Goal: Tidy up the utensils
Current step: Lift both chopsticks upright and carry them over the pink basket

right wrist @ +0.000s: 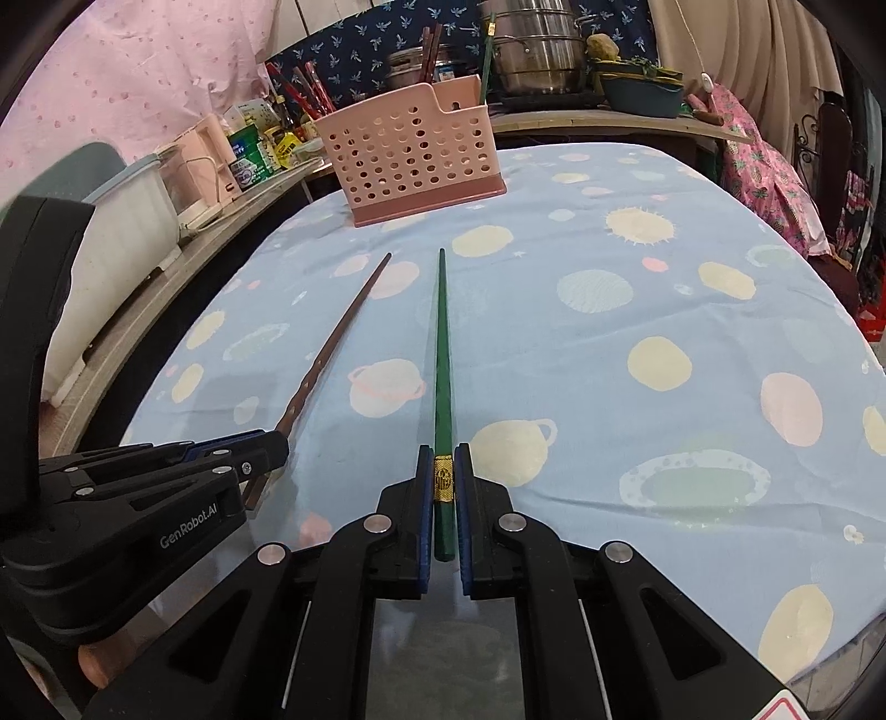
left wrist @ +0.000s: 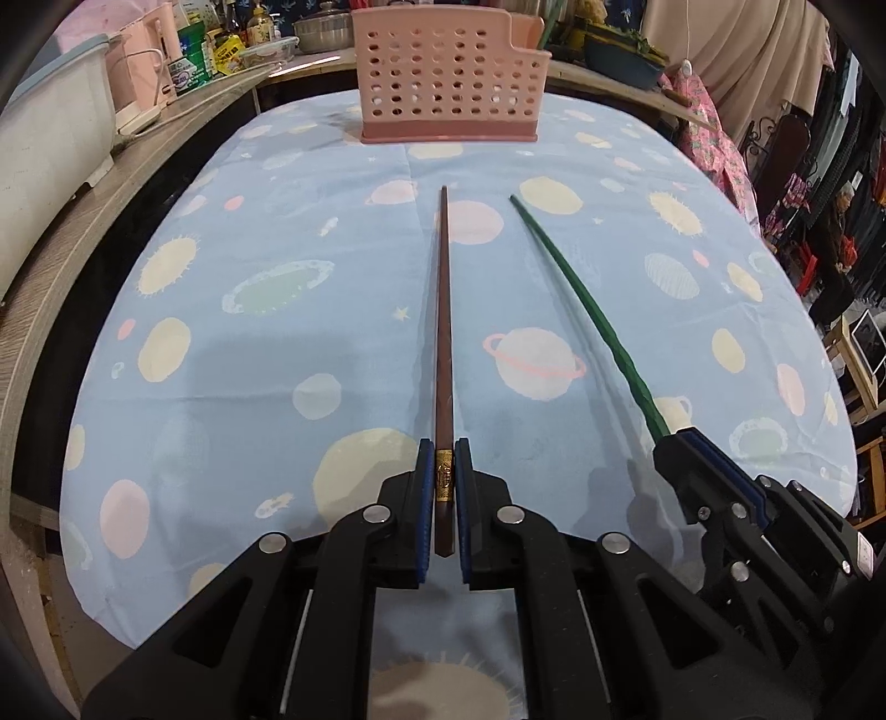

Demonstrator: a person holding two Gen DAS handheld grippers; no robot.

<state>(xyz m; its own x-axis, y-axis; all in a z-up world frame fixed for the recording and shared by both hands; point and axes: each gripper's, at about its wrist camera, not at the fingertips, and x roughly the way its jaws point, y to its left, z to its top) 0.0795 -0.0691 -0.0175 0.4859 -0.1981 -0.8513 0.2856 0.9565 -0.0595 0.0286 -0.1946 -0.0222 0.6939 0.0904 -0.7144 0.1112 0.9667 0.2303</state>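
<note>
Between left fingers (left wrist: 423, 498): brown chopstick (left wrist: 443, 332); right's, green chopstick (right wrist: 442, 354).

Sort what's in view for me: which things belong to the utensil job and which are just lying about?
Part of the job:
- brown chopstick, clamped in the left gripper
- green chopstick, clamped in the right gripper
- pink perforated holder at the far end of the table

Just lying about:
- steel pots on the back shelf
- bottles and cans on the side ledge
- white tub

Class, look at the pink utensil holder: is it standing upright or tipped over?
Upright. The pink utensil holder stands flat on its darker base on the tablecloth, with chopsticks sticking up out of its open top.
</note>
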